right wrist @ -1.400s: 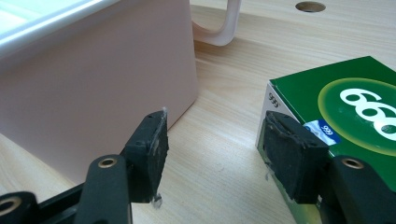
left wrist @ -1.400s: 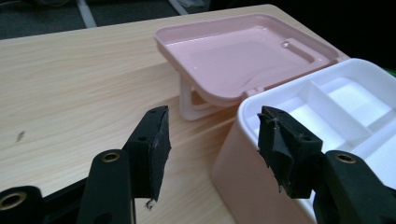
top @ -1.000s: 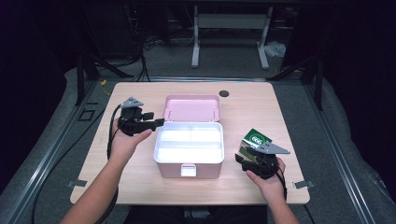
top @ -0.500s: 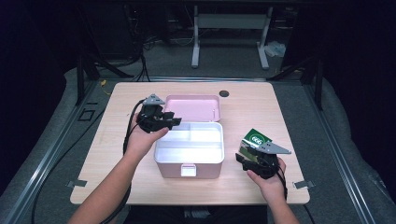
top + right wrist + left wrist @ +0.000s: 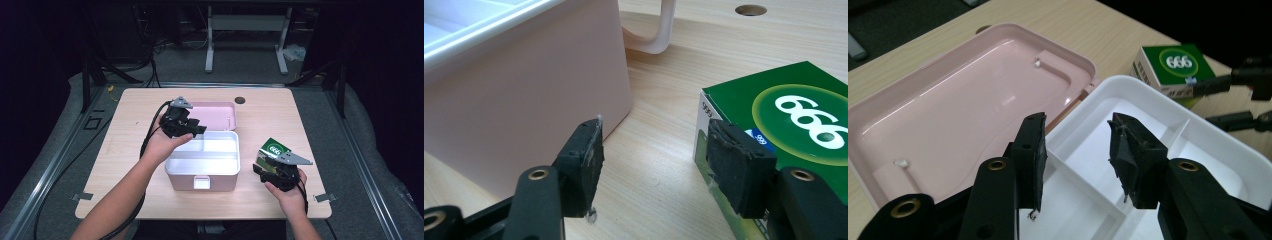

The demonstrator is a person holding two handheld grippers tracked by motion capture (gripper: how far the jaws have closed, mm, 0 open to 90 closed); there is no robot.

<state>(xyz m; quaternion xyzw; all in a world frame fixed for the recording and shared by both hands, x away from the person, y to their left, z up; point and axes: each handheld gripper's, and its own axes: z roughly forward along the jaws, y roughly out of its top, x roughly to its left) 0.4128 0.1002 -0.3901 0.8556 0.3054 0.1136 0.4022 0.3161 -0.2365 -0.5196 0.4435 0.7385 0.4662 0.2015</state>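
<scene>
High view: left gripper hovers over the open pink box, jaws just narrowed with nothing between them. Right of the box, the right gripper waits beside the green carton on the table, jaws apart, gripping nothing.

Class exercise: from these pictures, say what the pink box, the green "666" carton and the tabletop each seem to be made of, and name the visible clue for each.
Pink box: probably moulded plastic, glossy; its open lid shows soft highlights and rounded edges.
Green carton: likely printed cardboard, with sharp folded corners and a flat, slightly shiny print.
Tabletop: wood or wood-look laminate, matt; a pale streaked grain runs across it. Which one, the look leaves open.
</scene>
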